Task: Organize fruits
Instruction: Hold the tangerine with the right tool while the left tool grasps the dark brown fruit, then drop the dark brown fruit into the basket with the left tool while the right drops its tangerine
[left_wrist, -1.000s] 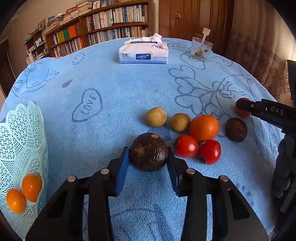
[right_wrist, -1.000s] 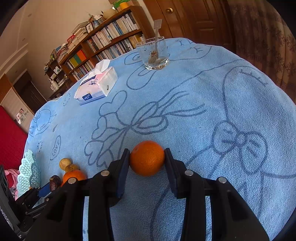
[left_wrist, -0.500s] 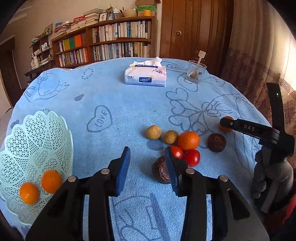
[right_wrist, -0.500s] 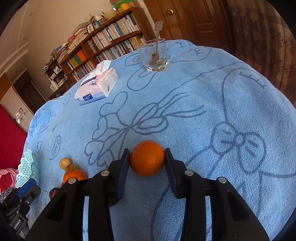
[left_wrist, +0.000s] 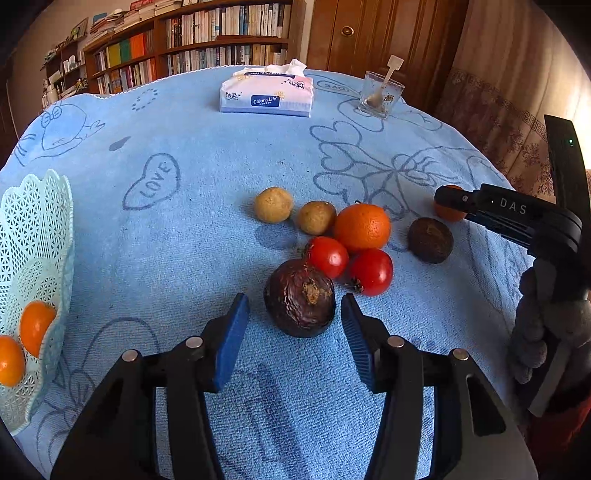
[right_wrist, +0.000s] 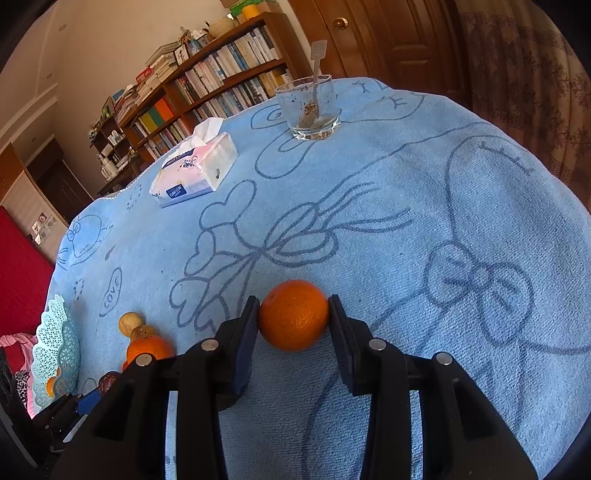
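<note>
Beside two tomatoes (left_wrist: 327, 256), left tongs (left_wrist: 295, 328) gape; right tongs (right_wrist: 293, 325) grip one orange (right_wrist: 293, 314).

We see the bench under a light blue terry cloth (left_wrist: 207, 155) printed with darker blue outlines: hearts, a bow, a cartoon figure and a heart that reads "LOVE" (left_wrist: 153, 181). Toward the far edge lies a soft pack of tissues (left_wrist: 266, 96), one sheet standing out of its top. Near it to the right stands a clear drinking glass (right_wrist: 309, 109) with a white plastic spoon (right_wrist: 317, 66) leaning inside and dark specks on its walls. Behind the bench we see a wooden bookcase (left_wrist: 184, 44) packed with books, a brown wooden door (left_wrist: 373, 33) with a round brass knob, and a patterned curtain (right_wrist: 535, 74) at the right.
</note>
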